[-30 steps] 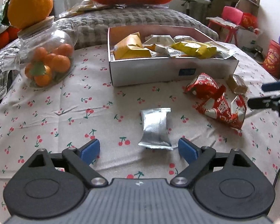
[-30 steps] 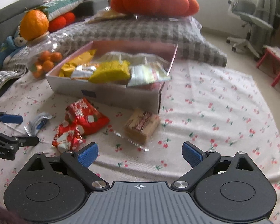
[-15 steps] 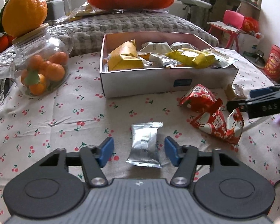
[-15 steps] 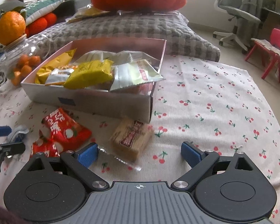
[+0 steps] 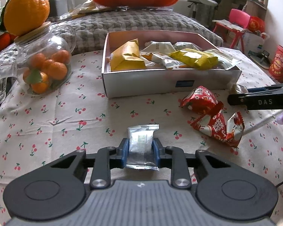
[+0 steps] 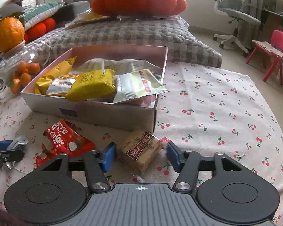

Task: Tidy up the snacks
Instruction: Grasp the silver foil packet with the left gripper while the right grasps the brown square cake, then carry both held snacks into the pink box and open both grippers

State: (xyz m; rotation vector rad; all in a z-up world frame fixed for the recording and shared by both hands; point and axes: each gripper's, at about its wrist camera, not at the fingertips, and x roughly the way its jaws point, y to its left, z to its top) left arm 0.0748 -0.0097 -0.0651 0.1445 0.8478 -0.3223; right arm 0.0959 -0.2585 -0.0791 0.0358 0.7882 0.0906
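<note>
Left tongs (image 5: 141,151) pinch silver packet (image 5: 141,141); right tongs (image 6: 140,155) spread, closing, over cherry-print cloth (image 6: 217,101)

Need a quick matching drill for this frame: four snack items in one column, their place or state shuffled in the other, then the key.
Items
1. silver foil packet
2. brown cake pack
3. red snack bags
4. yellow packet

Places
A. inside the box
B. between the right claw's pads, not yet pinched
C. loose on the cherry tablecloth, in front of the box
D. pinched by the left claw

Pairs: 1-D, 2-B, 3-C, 4-A

Both claws have just been closing; the left one has met its packet, the right one has gaps on both sides.
</note>
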